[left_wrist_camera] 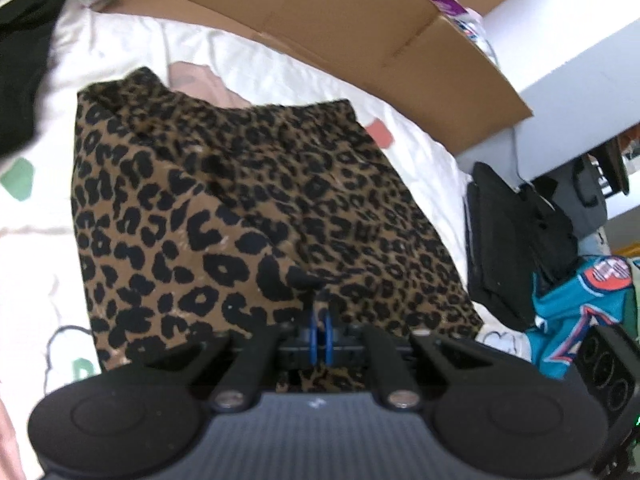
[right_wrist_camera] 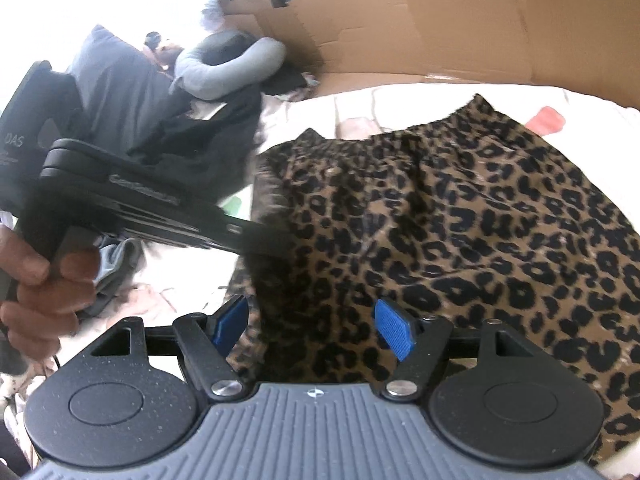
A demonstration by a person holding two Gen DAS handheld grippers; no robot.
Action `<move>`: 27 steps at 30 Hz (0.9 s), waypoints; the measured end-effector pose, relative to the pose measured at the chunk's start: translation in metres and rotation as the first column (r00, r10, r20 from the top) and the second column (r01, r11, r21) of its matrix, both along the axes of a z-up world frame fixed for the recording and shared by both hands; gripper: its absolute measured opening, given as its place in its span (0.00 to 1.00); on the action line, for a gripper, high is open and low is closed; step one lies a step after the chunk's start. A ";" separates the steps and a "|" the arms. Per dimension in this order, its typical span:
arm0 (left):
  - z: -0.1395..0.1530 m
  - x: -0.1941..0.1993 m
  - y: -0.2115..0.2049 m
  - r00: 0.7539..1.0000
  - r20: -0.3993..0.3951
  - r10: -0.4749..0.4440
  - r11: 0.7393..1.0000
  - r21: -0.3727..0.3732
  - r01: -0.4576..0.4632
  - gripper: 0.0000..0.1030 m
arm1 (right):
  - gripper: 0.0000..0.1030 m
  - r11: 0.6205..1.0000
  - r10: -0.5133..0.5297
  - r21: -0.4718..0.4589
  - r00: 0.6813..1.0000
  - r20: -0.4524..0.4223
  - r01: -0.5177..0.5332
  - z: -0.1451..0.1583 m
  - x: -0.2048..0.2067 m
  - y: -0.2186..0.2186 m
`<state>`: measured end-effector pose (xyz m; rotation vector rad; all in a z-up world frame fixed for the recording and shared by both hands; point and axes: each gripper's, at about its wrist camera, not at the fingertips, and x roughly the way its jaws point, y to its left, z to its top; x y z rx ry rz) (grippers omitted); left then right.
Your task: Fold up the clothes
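Left wrist view: left gripper pinches a fold of the brown-and-black leopard-print fabric garment; right gripper stands wide above it, empty.

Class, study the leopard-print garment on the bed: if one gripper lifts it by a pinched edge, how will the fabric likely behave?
The leopard-print garment probably hangs limp: it already lies in soft wrinkles on the bedsheet. It looks thin, so likely light. The left gripper, shut on a small tuck of cloth, suggests it bunches easily and may sag away from the pinch.
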<state>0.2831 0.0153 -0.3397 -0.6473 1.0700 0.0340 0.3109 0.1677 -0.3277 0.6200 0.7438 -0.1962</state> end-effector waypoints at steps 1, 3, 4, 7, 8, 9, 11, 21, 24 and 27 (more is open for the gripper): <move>0.000 0.000 -0.003 1.000 0.000 -0.003 1.000 -0.011 0.003 0.04 | 0.73 1.000 0.004 -0.005 1.000 -0.001 -0.004 0.000 0.003 0.002; 0.000 0.001 -0.008 1.000 0.006 -0.010 1.000 -0.024 0.010 0.04 | 0.73 1.000 0.009 -0.013 1.000 -0.004 -0.009 0.000 0.007 0.005; 0.001 0.001 -0.011 1.000 0.016 -0.020 0.999 -0.027 0.020 0.04 | 0.73 1.000 0.007 -0.014 1.000 -0.005 -0.007 0.000 0.009 0.006; 0.002 0.001 -0.019 0.999 0.029 -0.033 0.999 -0.042 0.035 0.05 | 0.73 1.000 0.001 -0.020 1.000 -0.011 -0.001 -0.003 0.010 0.008; 0.002 0.001 -0.020 0.999 0.027 -0.032 0.998 -0.052 0.033 0.05 | 0.72 1.000 -0.001 -0.022 1.000 -0.013 0.001 -0.003 0.011 0.009; 0.001 0.002 -0.021 0.999 0.025 -0.031 0.997 -0.063 0.033 0.05 | 0.72 1.000 -0.003 -0.024 1.000 -0.015 0.003 -0.004 0.011 0.009; -0.001 0.003 -0.025 0.999 0.024 -0.035 0.996 -0.081 0.037 0.05 | 0.72 1.000 -0.007 -0.027 1.000 -0.018 0.006 -0.006 0.012 0.010; -0.012 0.008 -0.040 0.999 0.007 -0.054 0.995 -0.084 0.055 0.20 | 0.31 0.997 -0.070 -0.012 0.997 -0.020 0.070 -0.036 0.012 0.005; -0.012 0.007 -0.038 0.998 0.014 -0.054 0.994 -0.099 0.055 0.25 | 0.29 0.995 -0.105 -0.002 0.994 -0.038 0.105 -0.044 0.012 0.000; -0.008 0.002 -0.026 0.999 0.020 -0.026 0.996 -0.085 0.028 0.35 | 0.29 0.991 -0.135 0.014 0.989 -0.056 0.136 -0.053 0.012 -0.007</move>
